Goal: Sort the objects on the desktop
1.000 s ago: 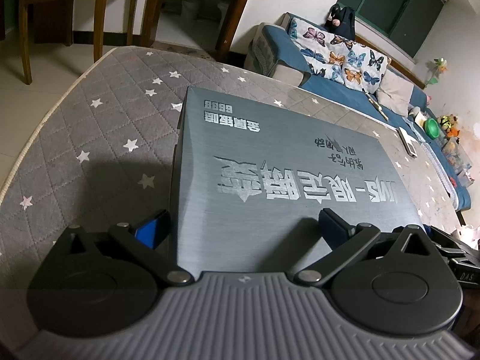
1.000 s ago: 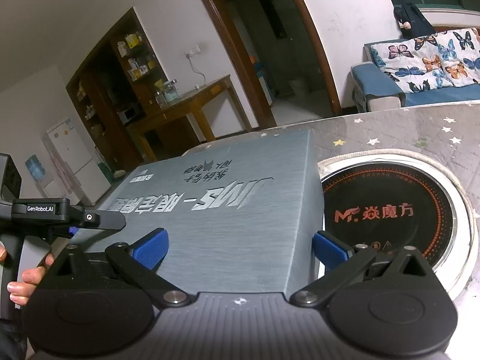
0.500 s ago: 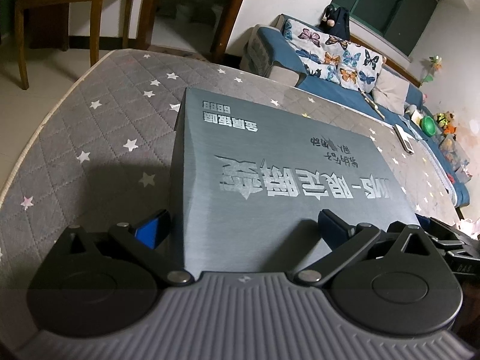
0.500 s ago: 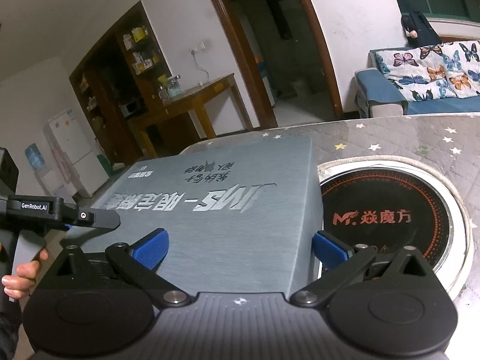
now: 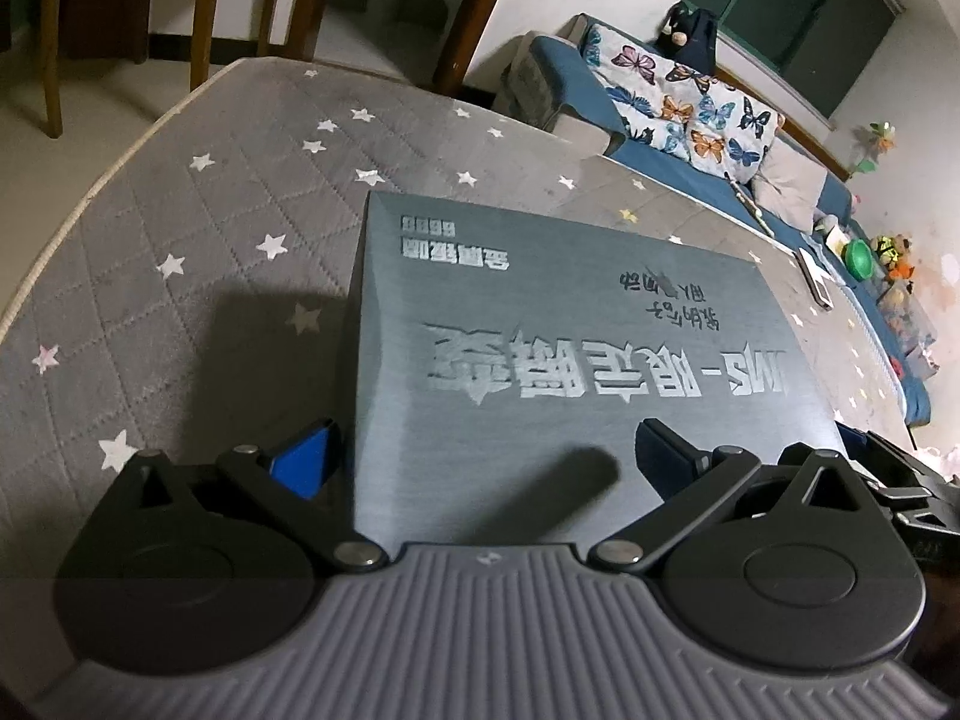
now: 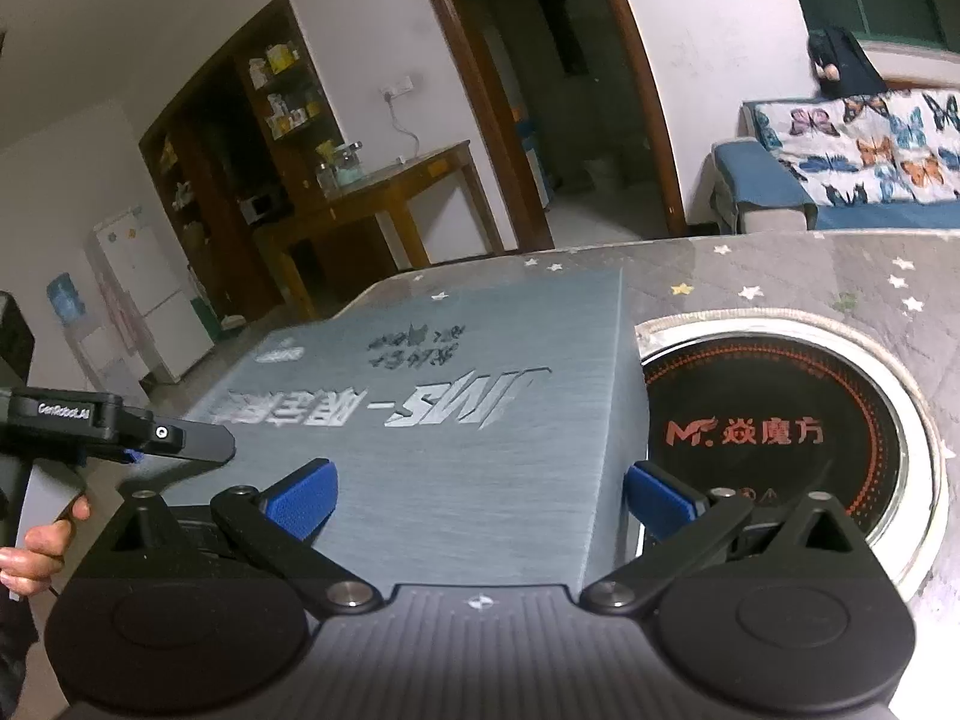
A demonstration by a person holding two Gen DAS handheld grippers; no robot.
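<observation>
A: Where was the grey box at that moment?

B: It lay flat on the bench, on the quilted grey cover with white stars, its silver lettering facing up. In the right wrist view its right side sat just beside a round black cooktop set into the bench (red lettering on the glass).

A: And the left gripper?

B: Its jaws were spread wide across the near end of the box. The left blue pad sat beside the box's left edge, the other over the lid towards the right. Whether either pad touched the box, I could not tell.

A: The right one?

B: The right gripper stood the same way, jaws apart, straddling the box's right corner: one blue pad above the lid, the other just off the right side wall. Nothing was clamped.

A: Anything else in view?

B: A hand at the left edge of the right wrist view, holding the other gripper's handle. Behind the bench were a blue sofa with a butterfly-print cover and a wooden table by the doorway.
</observation>
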